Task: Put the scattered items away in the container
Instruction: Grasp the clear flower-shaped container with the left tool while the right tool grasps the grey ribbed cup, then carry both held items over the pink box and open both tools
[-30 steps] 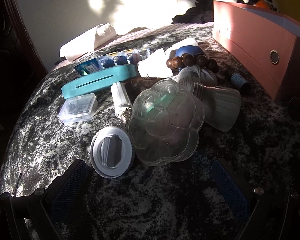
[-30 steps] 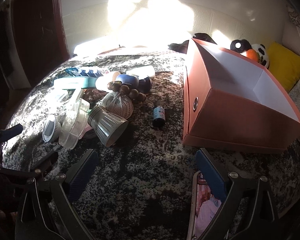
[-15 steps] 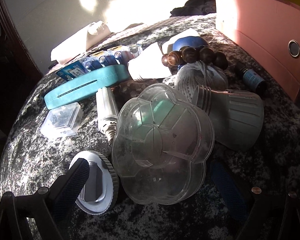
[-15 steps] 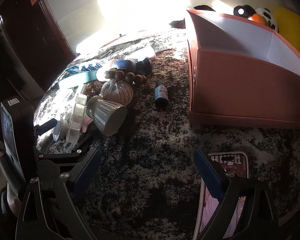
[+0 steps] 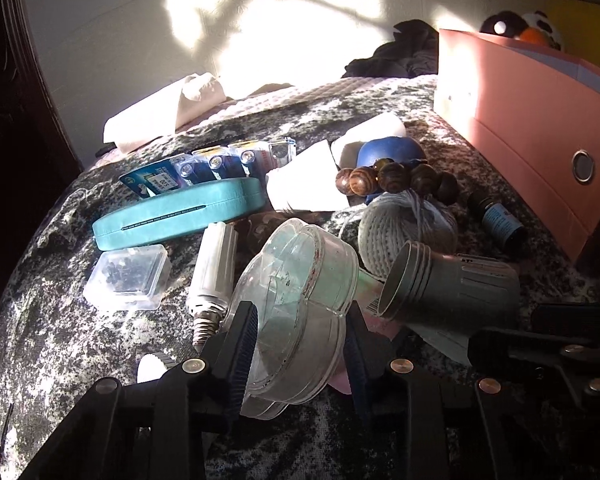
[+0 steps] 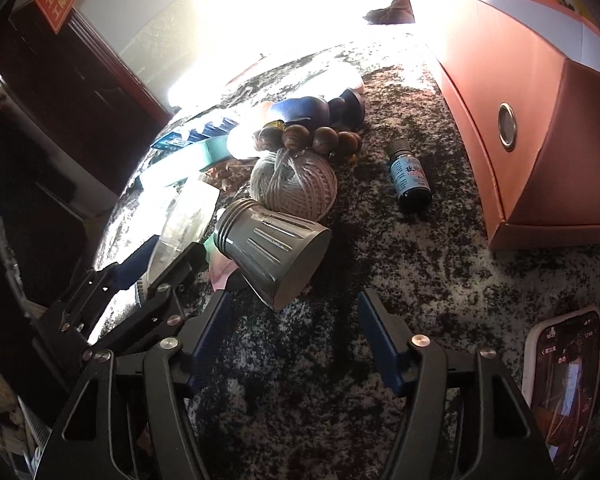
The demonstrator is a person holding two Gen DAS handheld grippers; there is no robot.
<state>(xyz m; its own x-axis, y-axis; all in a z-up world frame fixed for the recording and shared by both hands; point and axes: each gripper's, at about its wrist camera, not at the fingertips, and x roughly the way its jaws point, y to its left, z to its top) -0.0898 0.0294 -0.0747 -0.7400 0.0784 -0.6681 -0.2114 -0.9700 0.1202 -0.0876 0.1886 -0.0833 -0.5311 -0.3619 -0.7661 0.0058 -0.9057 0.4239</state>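
Observation:
My left gripper (image 5: 298, 340) is shut on the clear flower-shaped plastic box (image 5: 300, 304), tilted up on its edge; it also shows in the right wrist view (image 6: 184, 220). My right gripper (image 6: 294, 328) is open and empty, just in front of the grey ribbed cup (image 6: 276, 252) lying on its side, also in the left wrist view (image 5: 448, 292). The pink open container (image 6: 520, 120) stands at the right (image 5: 532, 128). A ball of twine (image 6: 294, 184), wooden beads (image 6: 312, 138) and a small blue bottle (image 6: 410, 178) lie near it.
A teal case (image 5: 180, 216), a small clear box (image 5: 128, 278), a white bulb (image 5: 214, 272), a battery pack (image 5: 204, 168) and a white cap (image 5: 152, 366) lie on the mottled bedspread. A phone (image 6: 564, 380) lies at my right. A wall is behind.
My left gripper has moved in and closed on the clear flower box, tipping it up. My right gripper has moved forward and left toward the grey cup.

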